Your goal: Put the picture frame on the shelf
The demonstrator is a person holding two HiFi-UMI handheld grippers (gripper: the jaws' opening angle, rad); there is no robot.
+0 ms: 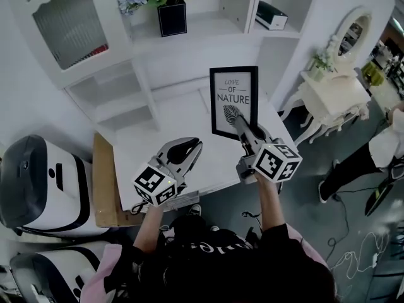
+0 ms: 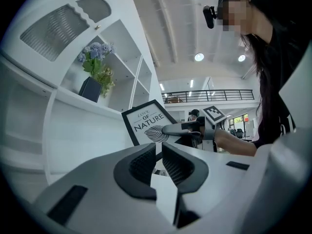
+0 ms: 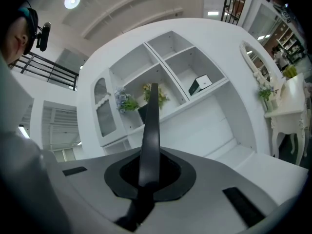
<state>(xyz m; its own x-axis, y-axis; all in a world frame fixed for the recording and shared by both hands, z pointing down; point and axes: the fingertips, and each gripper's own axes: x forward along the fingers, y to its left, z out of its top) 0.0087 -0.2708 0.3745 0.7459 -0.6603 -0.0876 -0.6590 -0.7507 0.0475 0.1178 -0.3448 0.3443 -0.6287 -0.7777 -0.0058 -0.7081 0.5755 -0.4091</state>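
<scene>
A black picture frame (image 1: 234, 100) with a feather print and the words "Love of Nature" stands upright over the white counter (image 1: 170, 137) below the shelf unit. My right gripper (image 1: 242, 129) is shut on its lower edge. In the right gripper view the frame (image 3: 150, 126) runs edge-on up out of the right gripper (image 3: 146, 172), towards the open shelf compartments (image 3: 195, 99). My left gripper (image 1: 197, 144) hovers to the frame's left, shut and holding nothing. From the left gripper view, the frame (image 2: 148, 123) and the right gripper (image 2: 170, 129) show beyond the left gripper (image 2: 159, 149).
On the shelf stand a black pot of flowers (image 1: 172, 16) and a small dark box (image 1: 271, 15). A white vanity table with an oval mirror (image 1: 331, 96) is to the right, with another person (image 1: 379, 150) beyond it. White machines (image 1: 38, 182) and a cardboard sheet (image 1: 104, 182) lie left.
</scene>
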